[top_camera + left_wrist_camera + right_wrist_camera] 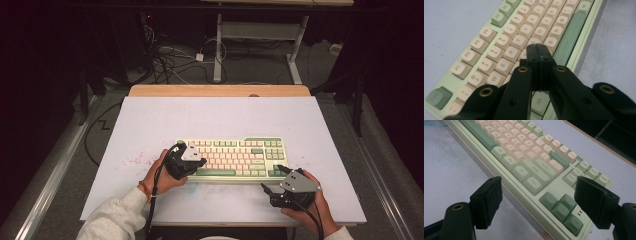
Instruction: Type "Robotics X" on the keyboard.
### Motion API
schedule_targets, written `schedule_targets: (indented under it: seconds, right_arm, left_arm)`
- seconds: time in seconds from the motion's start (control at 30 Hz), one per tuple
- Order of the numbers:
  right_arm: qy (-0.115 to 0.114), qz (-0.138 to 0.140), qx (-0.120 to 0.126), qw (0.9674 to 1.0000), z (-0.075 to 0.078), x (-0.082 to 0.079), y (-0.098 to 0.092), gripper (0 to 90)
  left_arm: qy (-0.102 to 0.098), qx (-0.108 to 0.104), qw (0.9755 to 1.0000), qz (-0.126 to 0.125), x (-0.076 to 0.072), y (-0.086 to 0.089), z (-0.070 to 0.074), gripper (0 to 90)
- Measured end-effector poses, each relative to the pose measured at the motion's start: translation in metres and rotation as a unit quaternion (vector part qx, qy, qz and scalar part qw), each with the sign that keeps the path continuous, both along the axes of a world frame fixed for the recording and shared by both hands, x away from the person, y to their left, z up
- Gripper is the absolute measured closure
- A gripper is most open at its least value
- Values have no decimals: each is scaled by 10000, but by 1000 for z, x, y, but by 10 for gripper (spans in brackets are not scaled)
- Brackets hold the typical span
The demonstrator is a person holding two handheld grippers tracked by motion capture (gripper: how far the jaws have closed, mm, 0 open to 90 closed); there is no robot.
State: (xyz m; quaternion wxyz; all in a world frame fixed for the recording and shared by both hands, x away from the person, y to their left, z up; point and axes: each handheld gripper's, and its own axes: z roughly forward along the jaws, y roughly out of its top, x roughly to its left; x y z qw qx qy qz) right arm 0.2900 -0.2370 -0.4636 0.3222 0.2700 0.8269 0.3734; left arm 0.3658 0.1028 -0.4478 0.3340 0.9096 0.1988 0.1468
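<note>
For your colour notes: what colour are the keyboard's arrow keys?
Green, darker than the pale green case; the arrow keys show best in the right gripper view.

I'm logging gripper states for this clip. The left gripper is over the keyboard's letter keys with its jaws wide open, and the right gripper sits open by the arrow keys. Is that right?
Not quite: the left gripper is shut, not wide open. The left gripper view shows its two pads pressed flat together with nothing between them, above the letter keys of the keyboard. The rest holds: the right gripper is open beside the arrow keys.
</note>
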Motion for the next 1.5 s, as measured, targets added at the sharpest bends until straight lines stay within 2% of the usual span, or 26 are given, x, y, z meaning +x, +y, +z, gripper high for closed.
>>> schedule_targets:
  seconds: [0.13, 0.2, 0.27, 0.3, 0.43, 0.57, 0.63, 0.77, 0.83, 0.93, 1.07, 1.13, 1.2, 1.33, 1.5]
  right_arm:
    - [-4, 21, 4, 10000, 0, 0, 0, 244]
    - [0, 28, -5, 10000, 0, 0, 0, 243]
    - [2, 47, -24, 10000, 0, 0, 0, 244]
    - [3, 52, -33, 10000, 0, 0, 1, 243]
    - [-6, 50, -41, 10000, 0, -1, 1, 244]
    - [-18, 63, -30, 10000, 1, -1, 2, 243]
    - [-28, 68, -10, 10000, 1, -1, 1, 243]
    - [-29, 62, -7, 10000, 1, -1, 1, 243]
    - [-29, 64, -3, 10000, 2, -2, 0, 243]
    - [-21, 63, 14, 10000, 2, -1, 0, 244]
    - [-15, 66, 20, 10000, 2, -1, 0, 244]
    - [-23, 75, 15, 10000, 2, -1, 1, 244]
    - [-12, 73, 20, 10000, 2, -1, 1, 243]
    - [-16, 66, 28, 10000, 2, -1, 0, 243]
    - [-25, 71, 28, 10000, 2, -1, 0, 240]
  left_arm:
    - [-9, 152, 9999, -4, 1, -5, -4, 874]
    - [49, 193, 9998, -14, 2, -5, -5, 874]
    - [25, 353, 9994, -8, 2, -6, -9, 874]
    - [-13, 363, 9993, -12, 2, -6, -11, 875]
    - [-35, 303, 9995, -2, 2, -5, -10, 861]
    - [-243, 94, 9996, 57, -1, 2, -3, 840]
    - [-279, -32, 9996, 79, -3, 7, 0, 818]
    - [-469, -236, 9983, 251, -9, 20, 5, 733]
    - [-677, -96, 9970, 356, -13, 25, 4, 673]
    - [-849, -180, 9953, 426, -20, 37, 3, 574]
    - [-1001, -272, 9927, 610, -28, 47, 1, 396]
    - [-1006, -303, 9926, 604, -31, 51, -1, 341]
    - [-1047, -245, 9922, 632, -34, 53, -4, 286]
    - [-1077, -203, 9915, 702, -40, 60, -11, 219]
    - [-990, -203, 9910, 883, -49, 73, -19, 200]
